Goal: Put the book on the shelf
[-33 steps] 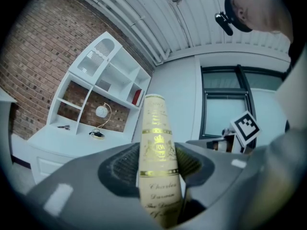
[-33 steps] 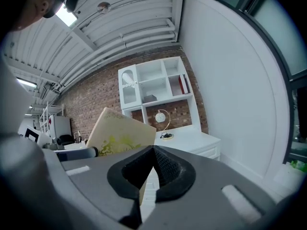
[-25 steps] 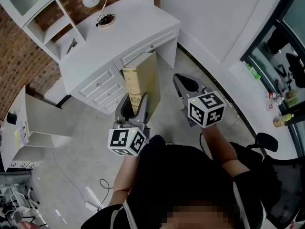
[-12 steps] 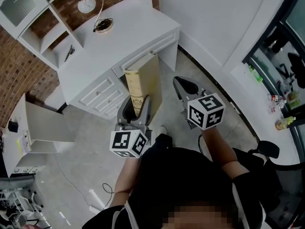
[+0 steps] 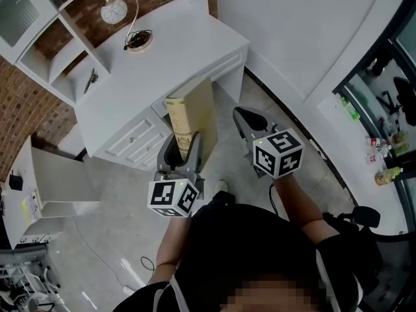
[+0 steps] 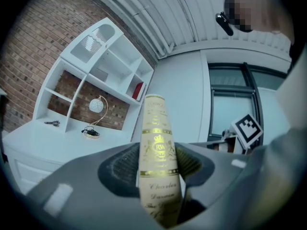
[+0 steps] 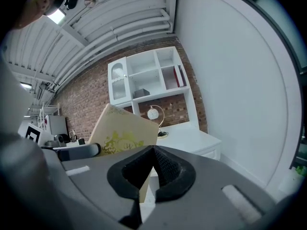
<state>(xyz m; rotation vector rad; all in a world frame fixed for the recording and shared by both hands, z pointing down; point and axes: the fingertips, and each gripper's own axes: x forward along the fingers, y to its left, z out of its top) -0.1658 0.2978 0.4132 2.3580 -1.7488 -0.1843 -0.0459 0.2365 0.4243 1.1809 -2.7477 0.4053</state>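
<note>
The left gripper (image 5: pixel 182 151) is clamped on the book (image 5: pixel 192 119). In the left gripper view, its two dark jaws press on both sides of the lower part of the book (image 6: pixel 156 147), and the spine with gold print faces the camera. The book is cream-coloured and stands almost upright out of the jaws. It is held in the air in front of the white desk (image 5: pixel 169 51), near the drawers (image 5: pixel 133 138), and it is not on the shelf (image 5: pixel 52 38).

The right gripper (image 5: pixel 250 119) is just beside the book on its right side and does not touch it. In the right gripper view, the jaws of this gripper (image 7: pixel 153 169) are closed together with nothing between them. The cover of the book (image 7: pixel 122 131) shows behind them to the left.

The shelf stands on the back of the desk, against a brick wall (image 5: pixel 26 90). It is white, with several open compartments (image 6: pixel 96 66). One upper compartment holds a red book (image 6: pixel 138 90). On the desk top there is a lamp (image 5: pixel 114 12) with a round white head and a curved gold arm. A small dark thing (image 5: pixel 90 80) lies in a lower compartment; what it is cannot be told.
</note>
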